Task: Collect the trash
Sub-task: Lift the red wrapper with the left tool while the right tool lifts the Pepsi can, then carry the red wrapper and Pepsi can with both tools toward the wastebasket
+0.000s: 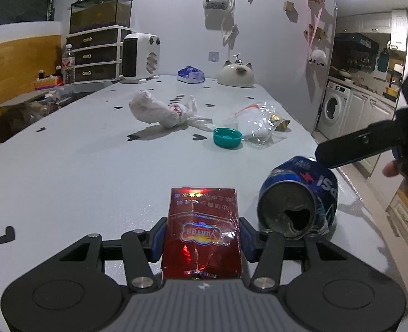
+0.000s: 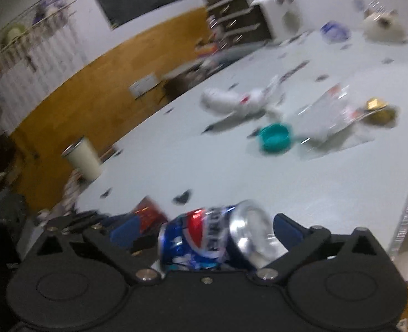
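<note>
A: Where's the crushed blue aluminium cola can (image 2: pixel 215 238) lying?

B: On its side on the white oval table (image 1: pixel 93 166), near the front right edge. In the right wrist view it sits low between the fingers of the right gripper (image 2: pixel 201 229), silver base toward three o'clock, so its long axis runs across the jaws rather than along them

A: And those jaws?

B: Spread wide, pads clear of the can on both sides. Nothing is clamped

A: The other hand?

B: The left gripper (image 1: pixel 201 238) is squeezed onto the flattened red foil cigarette packet (image 1: pixel 202 232), a pad on each long edge. From that camera the can lies at about two o'clock of the packet, its open mouth facing the lens, just beside the left fingers

A: So which hand takes the can?

B: The right, I'd judge. It already straddles it, though closing end-on against the base looks awkward

A: Further out?

B: At twelve o'clock, a teal plastic lid (image 1: pixel 227 137), a knotted white plastic bag (image 1: pixel 159 110) and a clear crinkled wrapper (image 1: pixel 256 121), well apart from both grippers
</note>
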The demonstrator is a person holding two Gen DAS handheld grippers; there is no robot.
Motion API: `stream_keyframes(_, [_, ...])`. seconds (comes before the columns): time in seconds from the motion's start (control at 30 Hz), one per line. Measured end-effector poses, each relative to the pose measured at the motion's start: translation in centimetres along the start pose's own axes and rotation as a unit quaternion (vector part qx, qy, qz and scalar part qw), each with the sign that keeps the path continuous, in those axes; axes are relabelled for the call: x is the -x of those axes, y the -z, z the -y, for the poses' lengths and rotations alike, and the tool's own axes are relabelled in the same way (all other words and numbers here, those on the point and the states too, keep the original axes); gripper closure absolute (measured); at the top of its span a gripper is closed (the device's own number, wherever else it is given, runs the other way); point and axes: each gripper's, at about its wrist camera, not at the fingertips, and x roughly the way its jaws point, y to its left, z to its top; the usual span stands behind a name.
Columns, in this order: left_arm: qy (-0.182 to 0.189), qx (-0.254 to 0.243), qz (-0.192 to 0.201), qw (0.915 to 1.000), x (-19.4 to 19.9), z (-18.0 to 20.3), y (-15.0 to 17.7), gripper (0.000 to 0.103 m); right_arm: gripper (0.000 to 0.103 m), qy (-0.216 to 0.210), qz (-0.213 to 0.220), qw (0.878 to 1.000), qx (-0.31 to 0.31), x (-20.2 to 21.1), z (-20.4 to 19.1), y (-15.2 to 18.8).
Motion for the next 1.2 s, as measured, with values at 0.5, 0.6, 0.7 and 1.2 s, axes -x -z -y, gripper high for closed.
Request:
stream_keyframes(0.5, [-0.009,0.031,0.007,0.9994,0.3,0.2,1.2,0.050,0.017,0.116,-0.062,0.988,0.084,-3.2,-3.7,0.2])
stream_keyframes(0.6, [-0.018,0.034,0.010,0.9992,0.4,0.2,1.2,0.050,0.018,0.124,-0.064,0.986,0.088,-3.1,-3.9,0.3])
stream_keyframes(0.7, [-0.021,0.038,0.014,0.9990,0.8,0.3,1.1,0.050,0.020,0.127,-0.058,0.986,0.090,-2.7,-4.2,0.7])
stream_keyframes(1.2, [-0.030,0.048,0.042,0.9975,3.5,1.4,0.7,0.050,0.024,0.143,0.021,0.989,0.041,1.8,-4.8,3.0])
